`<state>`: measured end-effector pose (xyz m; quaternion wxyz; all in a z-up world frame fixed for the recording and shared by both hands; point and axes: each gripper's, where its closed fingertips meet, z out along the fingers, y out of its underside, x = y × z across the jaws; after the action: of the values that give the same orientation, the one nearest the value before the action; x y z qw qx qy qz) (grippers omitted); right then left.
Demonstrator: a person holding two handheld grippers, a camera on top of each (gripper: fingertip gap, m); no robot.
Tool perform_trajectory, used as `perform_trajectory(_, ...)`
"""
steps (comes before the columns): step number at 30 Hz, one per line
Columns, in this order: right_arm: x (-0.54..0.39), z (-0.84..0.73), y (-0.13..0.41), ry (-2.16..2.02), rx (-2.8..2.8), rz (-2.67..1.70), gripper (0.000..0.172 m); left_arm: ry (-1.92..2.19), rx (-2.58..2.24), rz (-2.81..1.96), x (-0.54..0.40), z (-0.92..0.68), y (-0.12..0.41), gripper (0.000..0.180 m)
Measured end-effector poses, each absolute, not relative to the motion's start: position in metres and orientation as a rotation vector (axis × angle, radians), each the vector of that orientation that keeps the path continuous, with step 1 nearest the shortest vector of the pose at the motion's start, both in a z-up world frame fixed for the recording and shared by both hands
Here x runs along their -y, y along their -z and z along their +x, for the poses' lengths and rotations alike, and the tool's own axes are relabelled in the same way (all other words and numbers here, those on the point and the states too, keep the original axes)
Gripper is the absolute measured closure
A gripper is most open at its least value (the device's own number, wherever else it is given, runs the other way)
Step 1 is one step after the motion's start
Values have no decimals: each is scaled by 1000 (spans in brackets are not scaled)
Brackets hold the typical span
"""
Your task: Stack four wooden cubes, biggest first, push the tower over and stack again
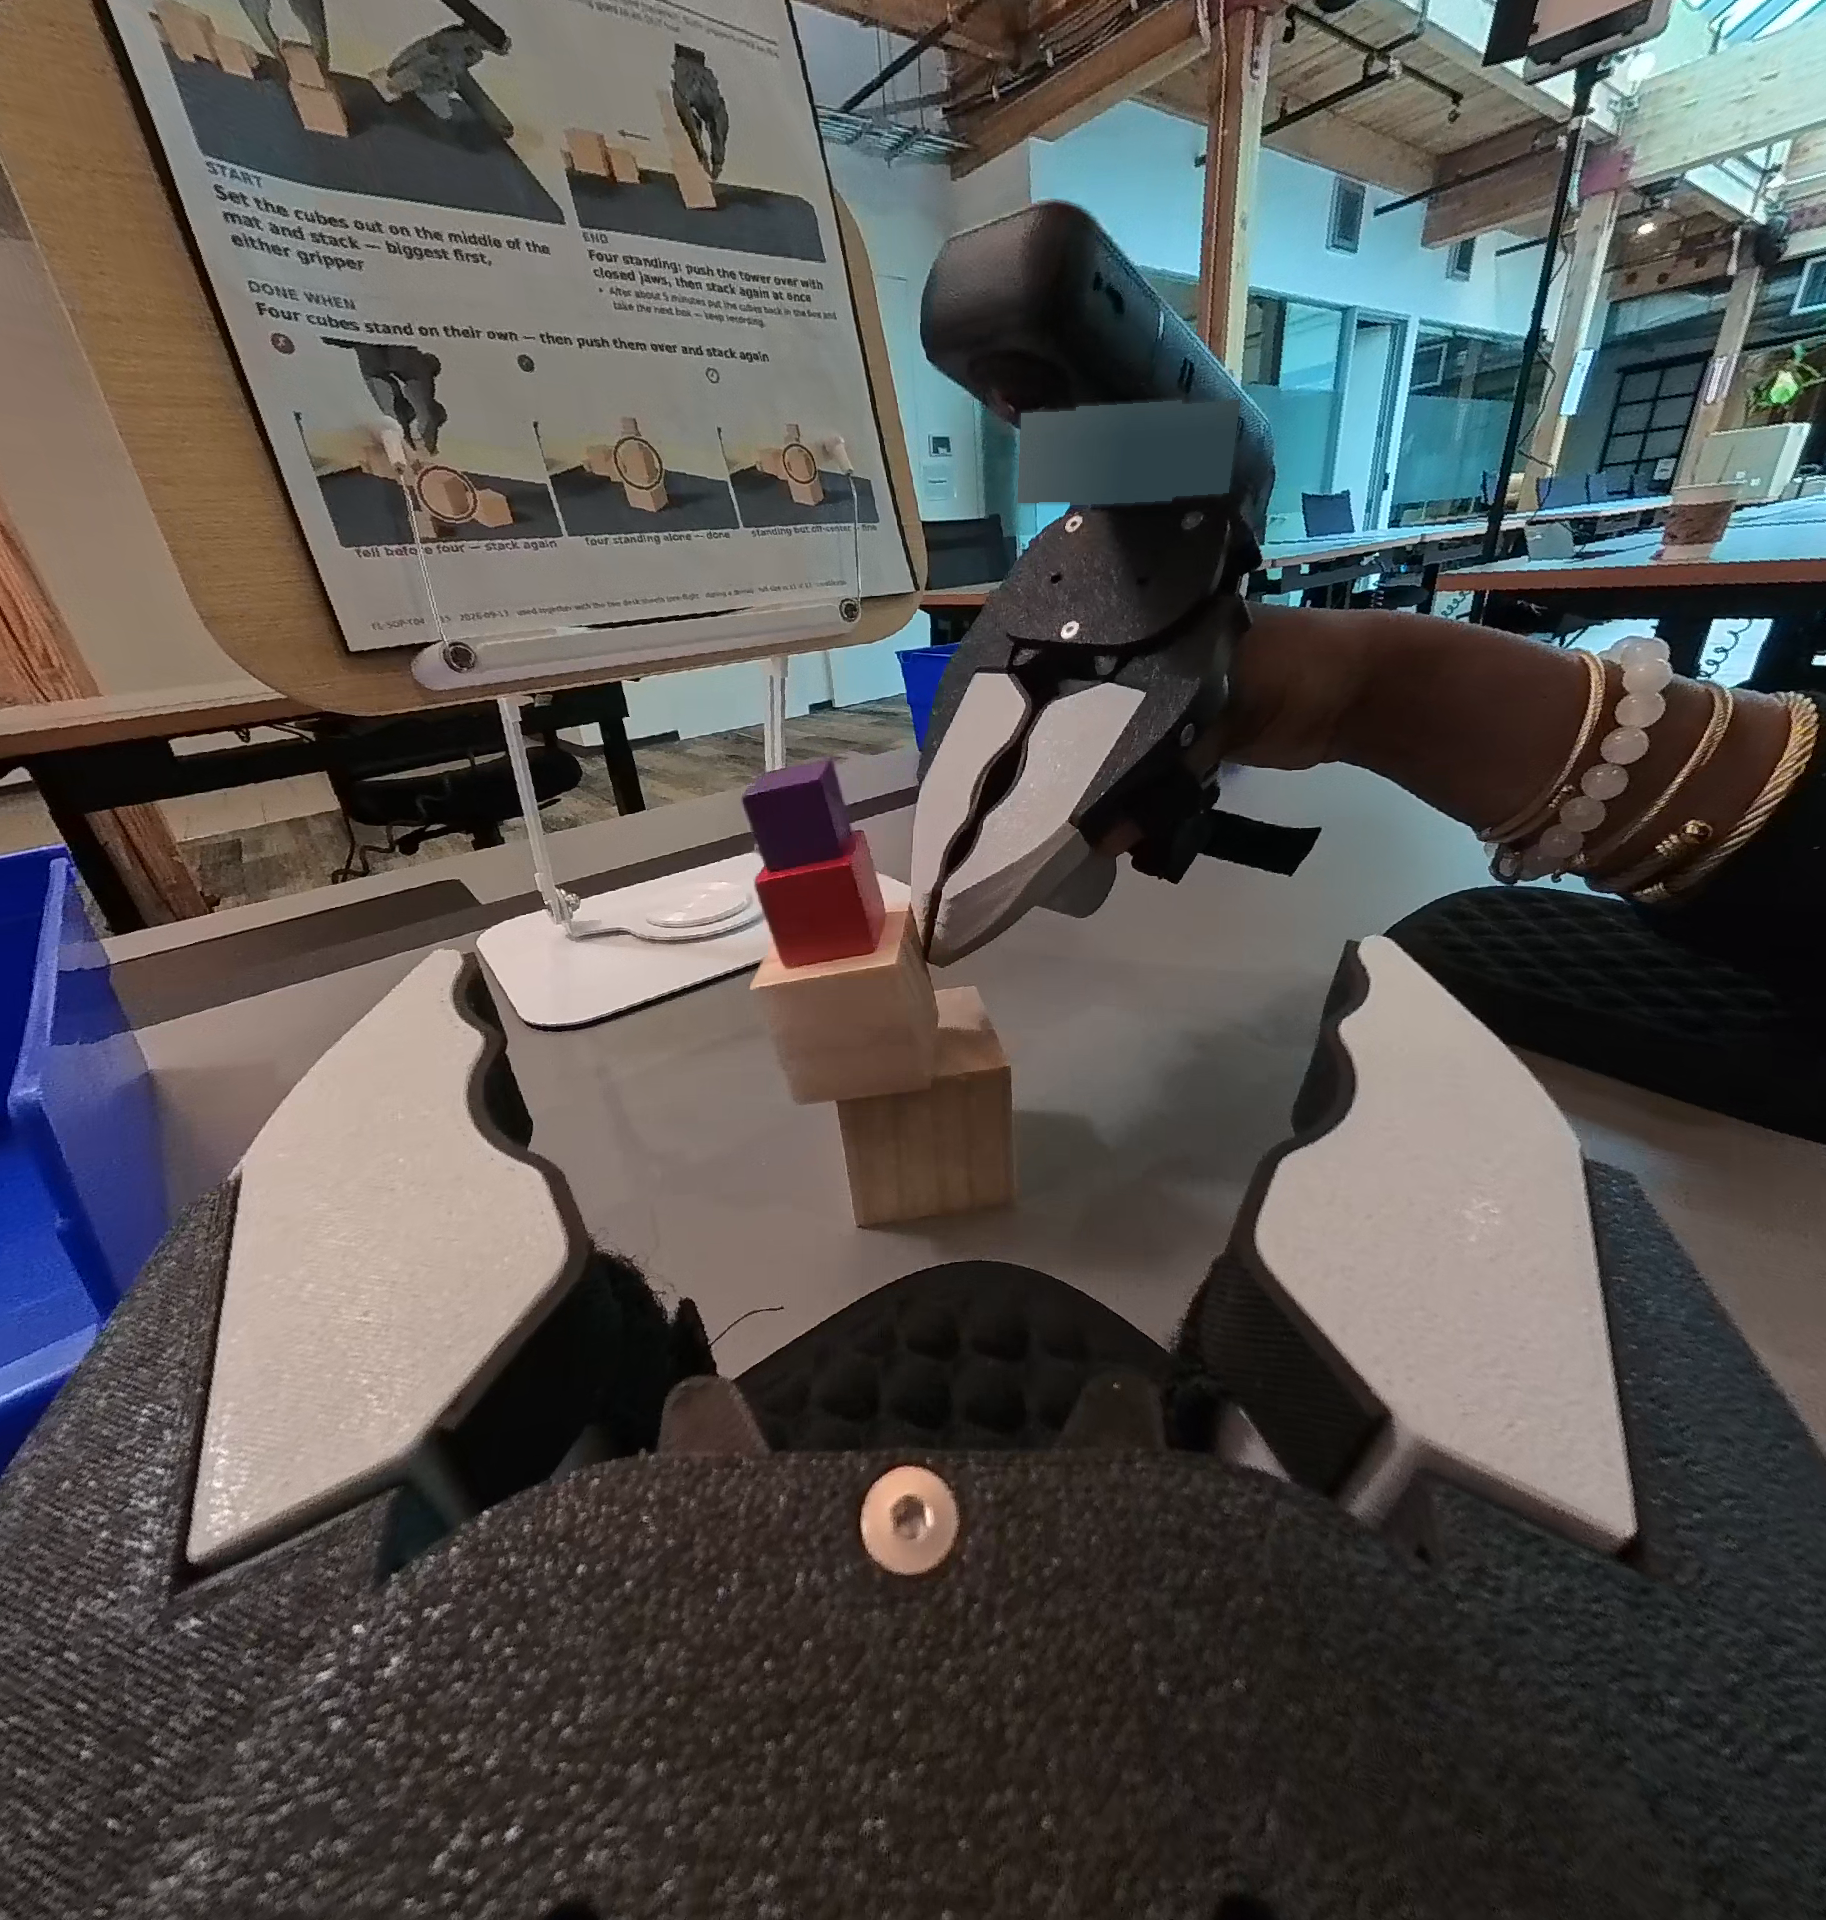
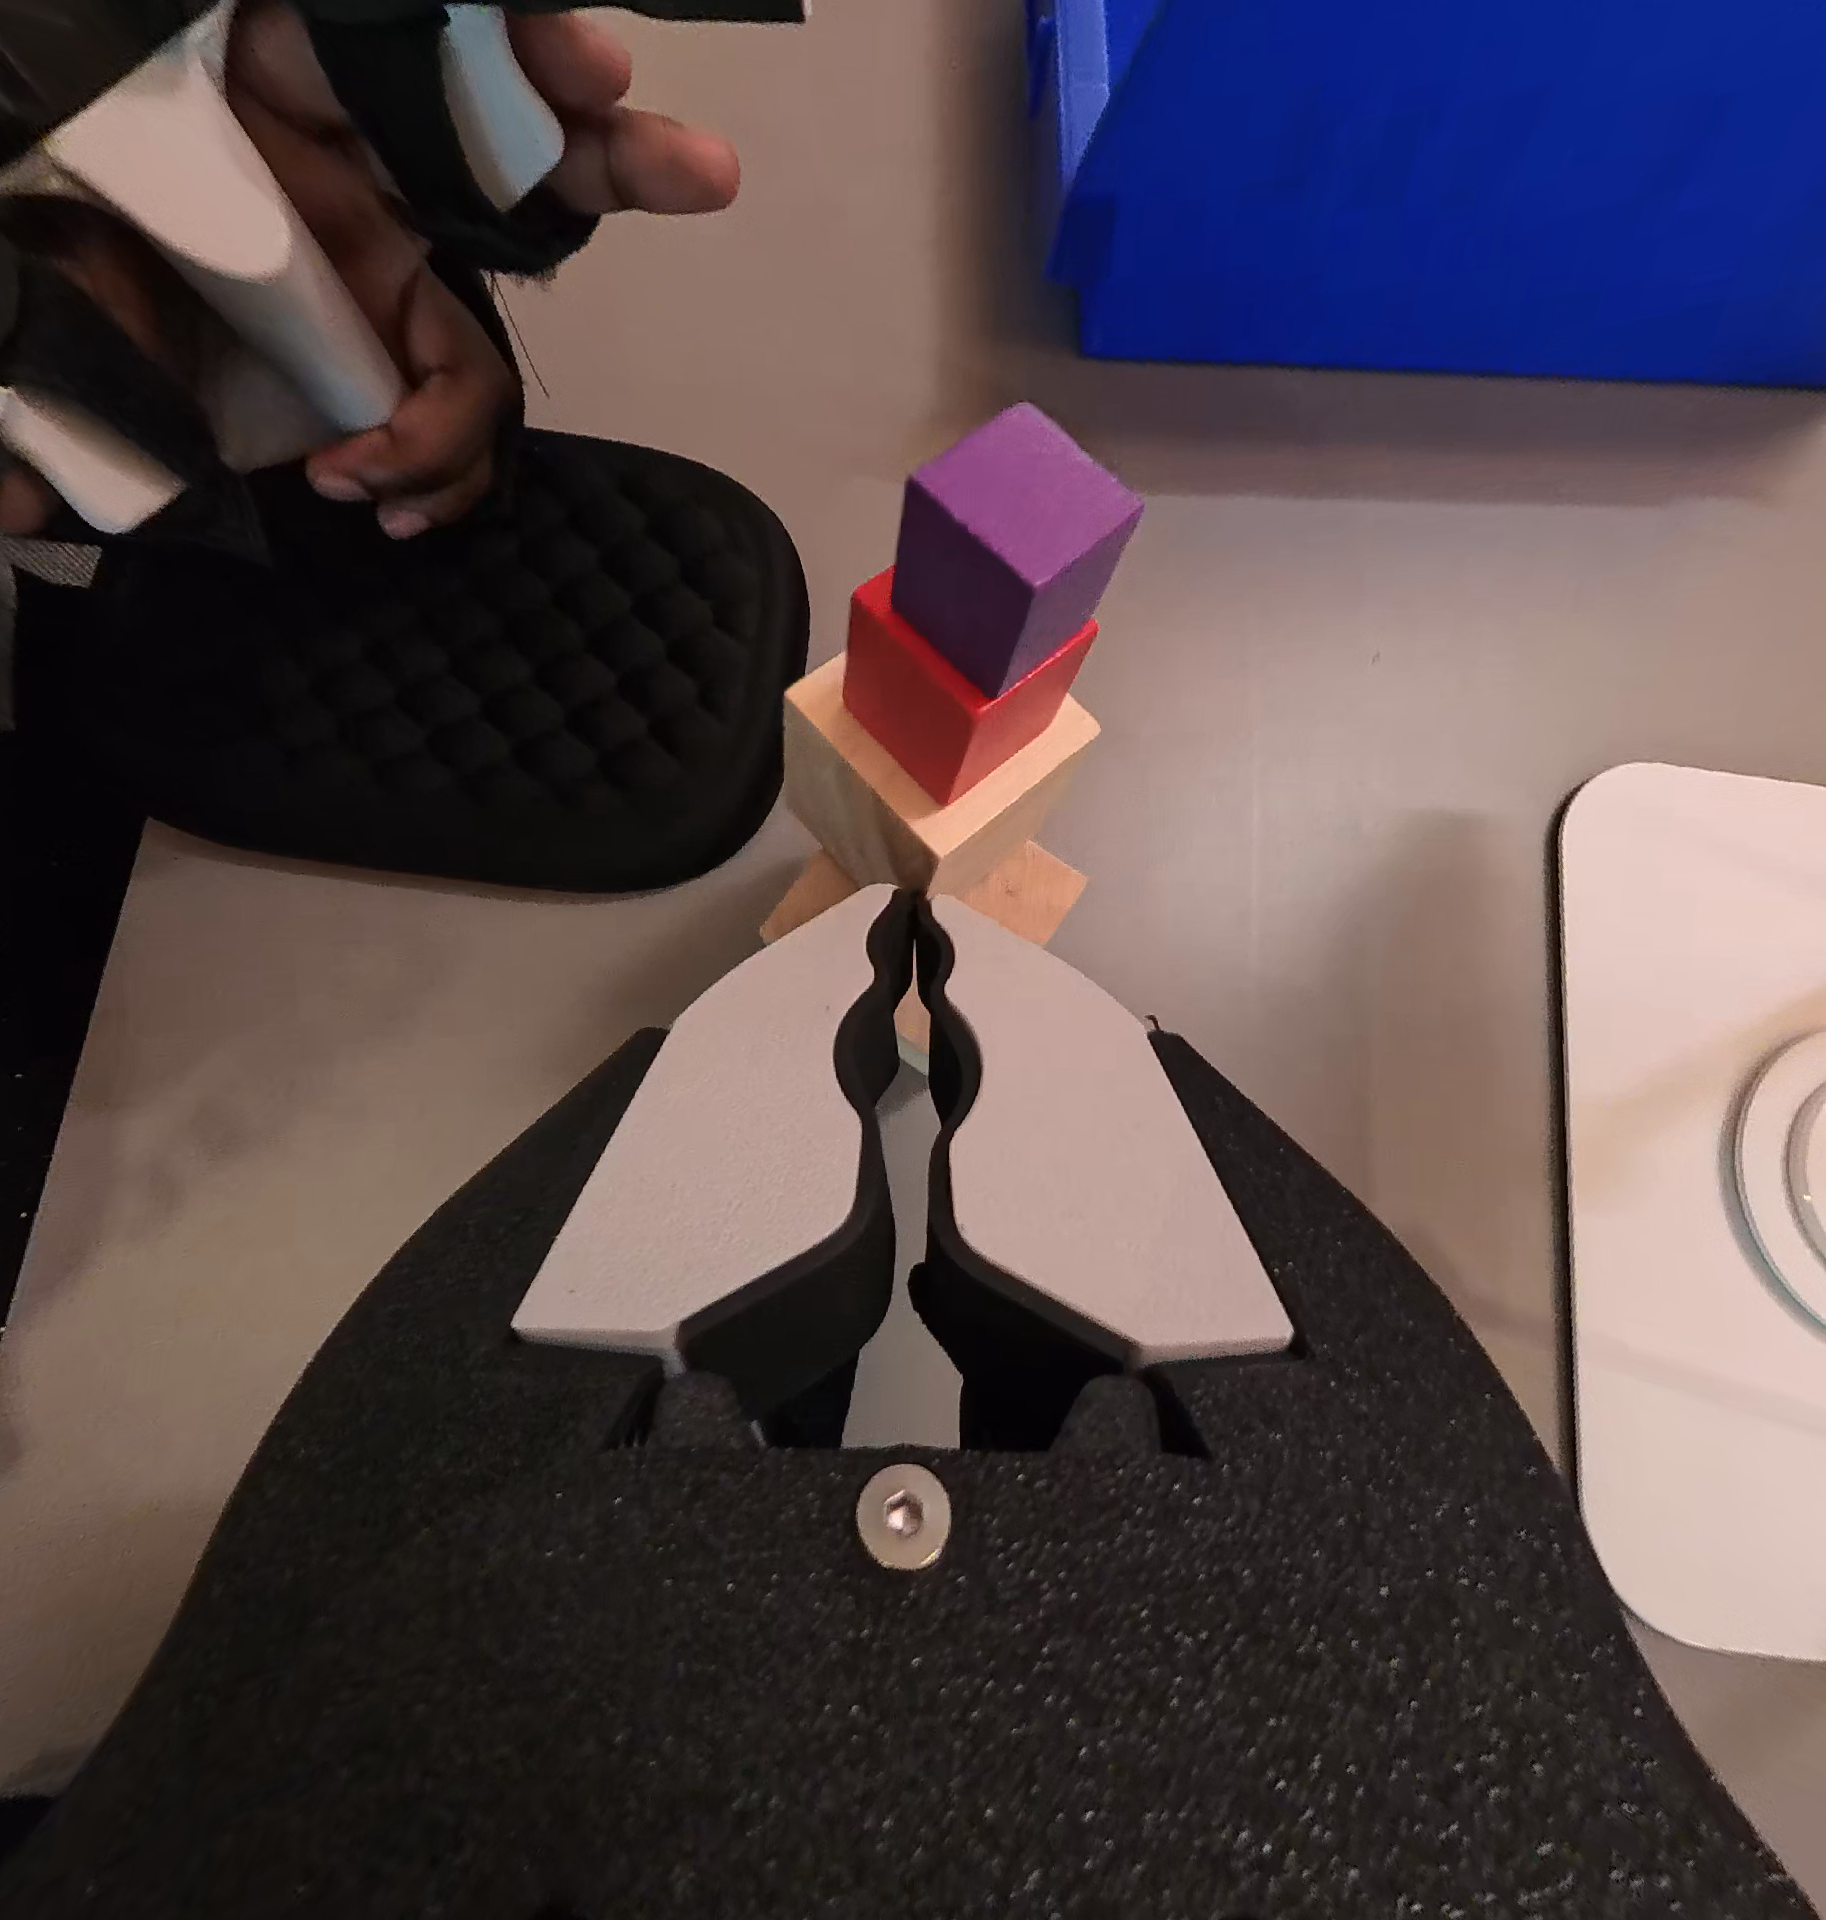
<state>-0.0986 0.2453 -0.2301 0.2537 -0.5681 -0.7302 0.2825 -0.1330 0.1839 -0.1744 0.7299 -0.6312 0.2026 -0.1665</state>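
Note:
A tower of cubes stands on the grey table point(image 1: 1148, 1039): a large wooden cube point(image 1: 930, 1153) at the bottom, a second wooden cube point(image 1: 847, 1023) shifted off-centre on it, then a red cube point(image 1: 821, 899) and a purple cube point(image 1: 797, 812). The tower leans left. My right gripper point(image 2: 911, 906) is shut with nothing between its pads, and its tips touch the corner of the second wooden cube point(image 2: 888, 821); it also shows in the left wrist view point(image 1: 935, 951). My left gripper point(image 1: 909, 997) is wide open and empty, in front of the tower.
A blue bin point(image 1: 15, 1091) stands at the left, and shows in the right wrist view point(image 2: 1460, 177). A white stand base point(image 1: 618, 961) with an instruction sheet point(image 1: 514, 312) is behind the tower. A black quilted pad point(image 2: 452, 675) lies near the person's hand point(image 2: 400, 343). There is about 10 cm between the tips of the two grippers.

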Motion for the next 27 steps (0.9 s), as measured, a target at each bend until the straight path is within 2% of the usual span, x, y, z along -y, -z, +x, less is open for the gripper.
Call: perform_trajectory(27, -236, -115, 222, -829, 1968, -1467, 172, 369, -443, -1385, -183, -134, 174, 39)
